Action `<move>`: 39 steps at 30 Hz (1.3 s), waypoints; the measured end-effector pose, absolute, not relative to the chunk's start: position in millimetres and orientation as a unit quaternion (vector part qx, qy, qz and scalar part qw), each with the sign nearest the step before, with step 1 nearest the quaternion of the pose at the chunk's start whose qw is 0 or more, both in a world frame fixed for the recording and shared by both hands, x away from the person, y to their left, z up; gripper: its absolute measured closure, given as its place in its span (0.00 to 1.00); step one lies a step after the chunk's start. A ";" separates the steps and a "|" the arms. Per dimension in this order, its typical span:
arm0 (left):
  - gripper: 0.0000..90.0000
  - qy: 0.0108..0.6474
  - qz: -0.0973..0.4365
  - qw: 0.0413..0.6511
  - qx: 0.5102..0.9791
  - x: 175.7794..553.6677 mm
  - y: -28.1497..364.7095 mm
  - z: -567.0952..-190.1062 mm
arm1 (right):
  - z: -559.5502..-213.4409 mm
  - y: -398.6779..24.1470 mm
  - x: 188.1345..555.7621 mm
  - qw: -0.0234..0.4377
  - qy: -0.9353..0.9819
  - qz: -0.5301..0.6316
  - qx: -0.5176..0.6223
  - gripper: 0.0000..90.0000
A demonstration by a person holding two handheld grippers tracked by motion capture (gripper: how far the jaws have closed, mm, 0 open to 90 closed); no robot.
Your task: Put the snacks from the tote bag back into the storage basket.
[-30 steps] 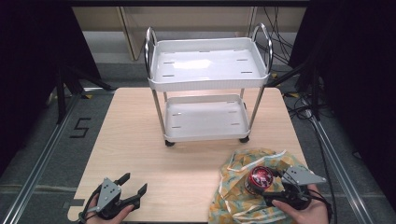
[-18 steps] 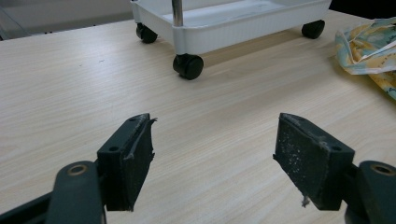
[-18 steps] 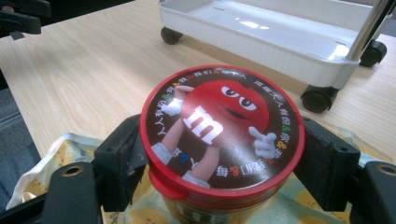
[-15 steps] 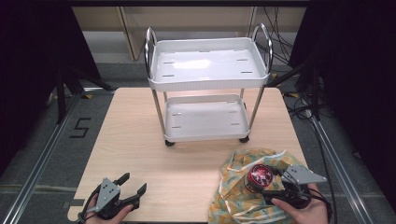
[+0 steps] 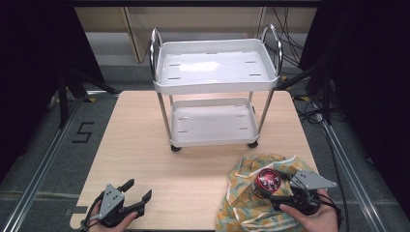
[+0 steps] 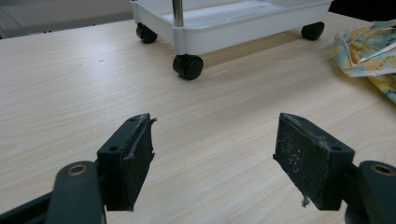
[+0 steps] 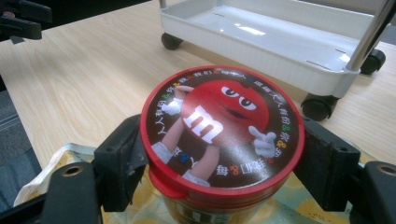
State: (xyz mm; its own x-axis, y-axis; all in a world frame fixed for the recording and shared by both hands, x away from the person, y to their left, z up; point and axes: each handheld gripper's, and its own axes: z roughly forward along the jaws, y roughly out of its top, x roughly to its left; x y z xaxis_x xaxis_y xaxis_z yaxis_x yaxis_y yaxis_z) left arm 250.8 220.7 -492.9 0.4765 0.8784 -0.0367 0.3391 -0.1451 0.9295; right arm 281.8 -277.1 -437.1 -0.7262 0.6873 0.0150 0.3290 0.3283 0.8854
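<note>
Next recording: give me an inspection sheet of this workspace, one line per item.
Surface: wooden table, bare at the middle.
Job's things: candy tub with red lid, standing on a patterned cloth bag.
Clutter: nothing seen.
Grippers: right tongs shut on the candy tub; left tongs open, low over the table.
Cables: bundle on the floor behind the cart.
Surroundings: white two-shelf cart on the table's far side, both shelves bare; dark curtains.
</note>
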 end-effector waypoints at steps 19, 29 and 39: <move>0.30 0.432 0.274 0.494 0.703 251.1 221.7 -493.2 | -431.2 -268.9 283.6 0.191 0.791 0.485 0.321 0.29; 0.30 0.436 0.276 0.492 0.702 250.3 222.0 -492.7 | -427.4 -264.9 285.9 0.192 0.791 0.487 0.317 0.29; 0.30 0.436 0.277 0.492 0.701 250.2 222.4 -492.6 | -425.3 -258.1 288.8 0.192 0.790 0.491 0.313 0.29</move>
State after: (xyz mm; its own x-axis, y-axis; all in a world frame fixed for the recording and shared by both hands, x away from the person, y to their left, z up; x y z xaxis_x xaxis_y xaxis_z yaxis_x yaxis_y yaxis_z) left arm 250.2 222.4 -492.6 0.4671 0.8833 -0.0409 0.3393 -0.1364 0.9307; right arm 288.8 -258.1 -425.3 -0.7301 0.6833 0.0032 0.3057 0.3224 0.8959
